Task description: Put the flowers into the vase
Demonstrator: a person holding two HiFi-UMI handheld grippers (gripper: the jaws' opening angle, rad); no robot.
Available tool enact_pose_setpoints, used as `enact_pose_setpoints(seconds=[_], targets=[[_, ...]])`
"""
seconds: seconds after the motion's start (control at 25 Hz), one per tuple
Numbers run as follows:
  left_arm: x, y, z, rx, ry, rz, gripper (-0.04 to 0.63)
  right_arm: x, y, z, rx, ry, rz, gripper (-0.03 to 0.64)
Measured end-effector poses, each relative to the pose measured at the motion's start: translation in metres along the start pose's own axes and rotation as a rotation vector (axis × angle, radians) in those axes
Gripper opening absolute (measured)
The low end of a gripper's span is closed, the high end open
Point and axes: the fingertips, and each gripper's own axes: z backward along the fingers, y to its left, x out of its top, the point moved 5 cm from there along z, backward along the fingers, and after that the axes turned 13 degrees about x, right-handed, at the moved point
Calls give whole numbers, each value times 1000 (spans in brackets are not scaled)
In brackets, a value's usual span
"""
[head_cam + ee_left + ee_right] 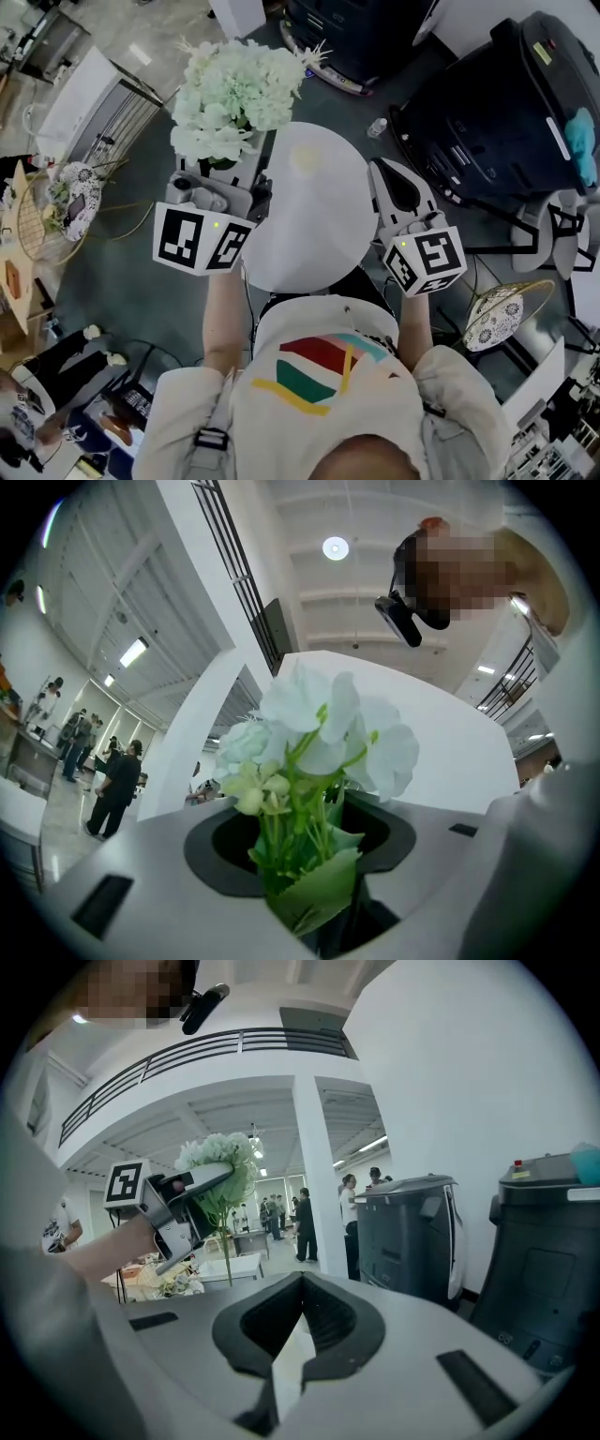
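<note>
A bunch of white and pale green flowers (239, 98) is held up over the far left edge of the round white table (319, 225). My left gripper (223, 180) is shut on its green stems. In the left gripper view the flowers (319, 733) rise straight out from between the jaws of my left gripper (314, 855). My right gripper (386, 171) hovers at the table's right edge with its jaws together and nothing in them. The right gripper view looks past that gripper (300, 1283) to the flowers (217, 1162) and the left gripper (192, 1199). No vase shows in any view.
Large black machines (506, 103) stand at the far right, with a small water bottle (377, 127) on the floor near them. Patterned side tables with gold wire frames sit at the left (70, 202) and right (497, 314). People (117, 780) stand in the background hall.
</note>
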Motion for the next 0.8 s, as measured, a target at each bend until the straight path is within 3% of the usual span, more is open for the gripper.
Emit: enact_pose_setpoints(seconds=[0.28,0.56,0.8], targets=[[-8,-32,-20,-101,5,34,224,-12,-20,18,-75,-11,-52,11],[-31,-52,-31,-139,35,68,224,-25,-36,32,-115,-5,-91,9],[-60,-54,-33,-143,82,17,224,-38,-45,36,-125,19,-112,11]])
